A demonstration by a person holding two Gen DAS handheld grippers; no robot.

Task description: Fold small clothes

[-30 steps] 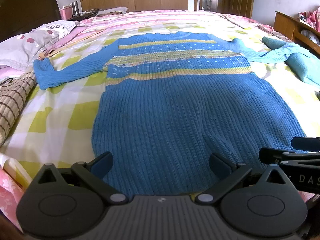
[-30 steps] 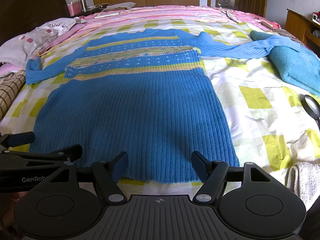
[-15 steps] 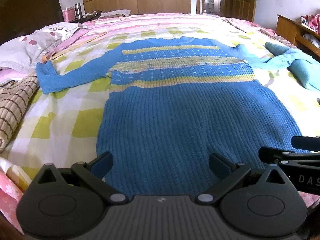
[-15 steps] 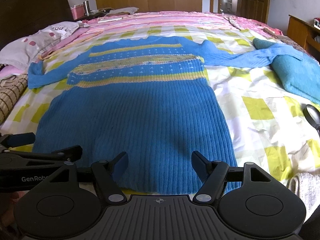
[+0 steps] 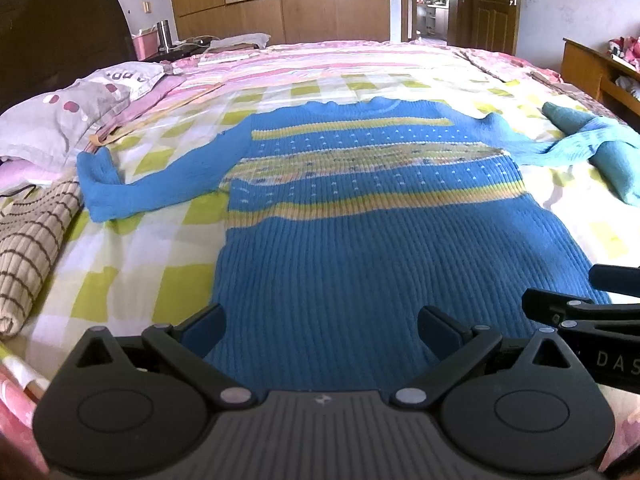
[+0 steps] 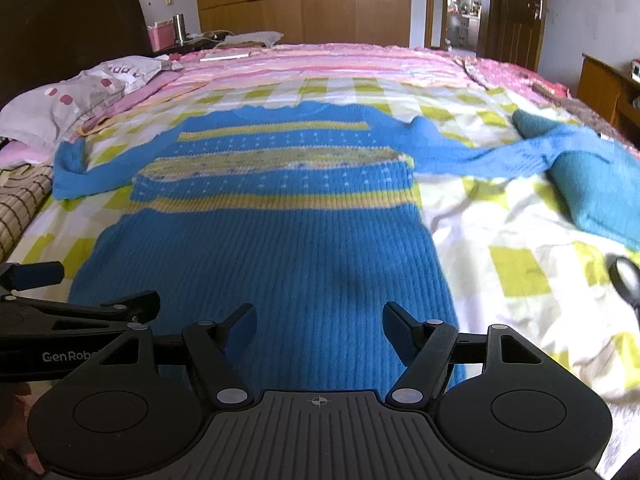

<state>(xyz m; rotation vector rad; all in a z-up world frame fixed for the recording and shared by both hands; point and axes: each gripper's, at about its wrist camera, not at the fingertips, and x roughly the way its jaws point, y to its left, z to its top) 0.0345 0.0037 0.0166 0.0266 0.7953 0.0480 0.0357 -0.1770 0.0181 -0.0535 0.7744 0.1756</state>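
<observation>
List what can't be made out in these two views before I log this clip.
- Sweater hem: hidden behind the left hand-held gripper in the left view and the right hand-held gripper in the right.
- Black ring: cut off by the right view's edge.
- Sweater's right cuff: lost against the teal cloth.

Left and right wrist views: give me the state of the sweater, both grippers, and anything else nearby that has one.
Blue sweater: spread flat, unfolded, sleeves out to both sides.
Left gripper: open, over the hem, holding nothing.
Right gripper: open, over the hem, holding nothing.
Teal garment: folded; the sweater's sleeve end lies on it.
Door: open.
</observation>
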